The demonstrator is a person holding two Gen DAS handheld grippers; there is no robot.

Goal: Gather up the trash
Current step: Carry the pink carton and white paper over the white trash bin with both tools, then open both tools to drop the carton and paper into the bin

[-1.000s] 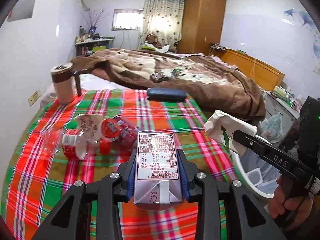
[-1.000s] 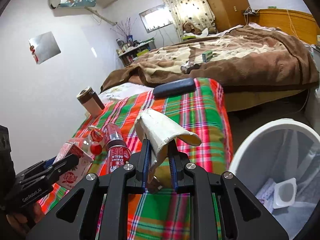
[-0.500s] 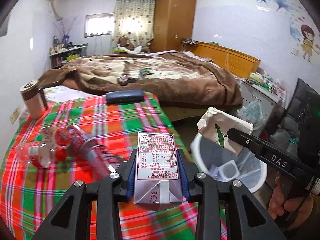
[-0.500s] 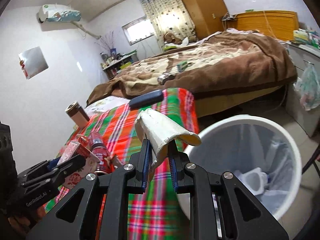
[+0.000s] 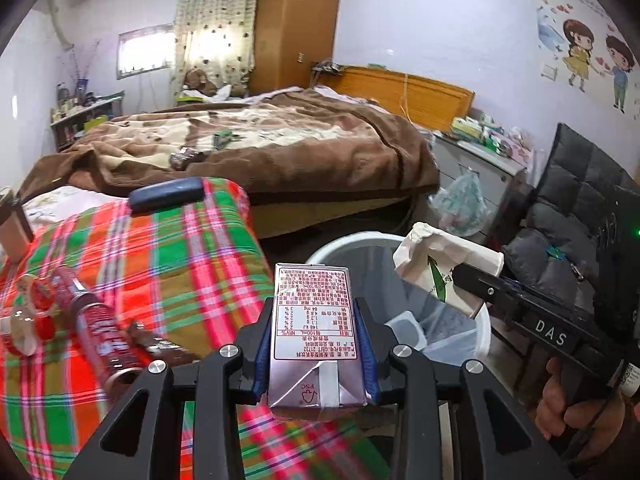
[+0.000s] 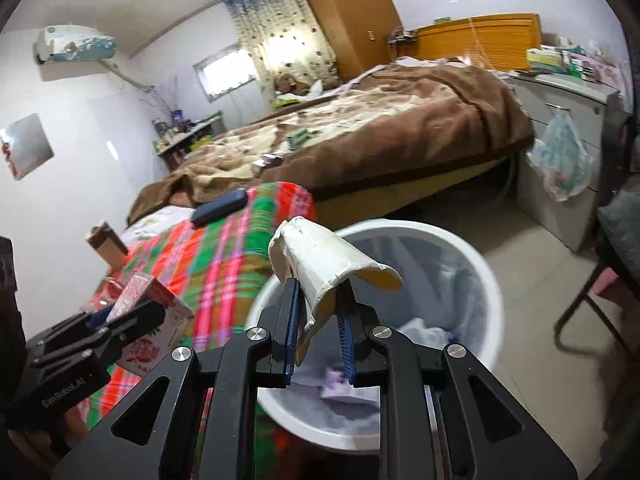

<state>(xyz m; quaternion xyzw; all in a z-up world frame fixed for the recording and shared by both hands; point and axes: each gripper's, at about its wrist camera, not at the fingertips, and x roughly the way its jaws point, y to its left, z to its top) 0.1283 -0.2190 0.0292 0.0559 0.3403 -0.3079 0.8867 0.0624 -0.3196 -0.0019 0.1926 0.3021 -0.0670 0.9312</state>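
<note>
Over the bin [image 6: 460,248]: trash is held by both grippers.
Left gripper [image 5: 316,344] is clamped on a carton [image 5: 314,320] (label up); right gripper [image 6: 318,336] pinches a crushed cup [image 6: 324,256].

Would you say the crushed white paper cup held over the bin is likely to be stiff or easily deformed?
Probably easily deformed: the crushed white paper cup is already flattened and creased where the right gripper pinches it. It looks light and thin-walled, so it would likely drop softly into the white plastic bin.

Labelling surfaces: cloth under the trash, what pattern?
Red, green and pink plaid cloth; left wrist view shows it best.
</note>
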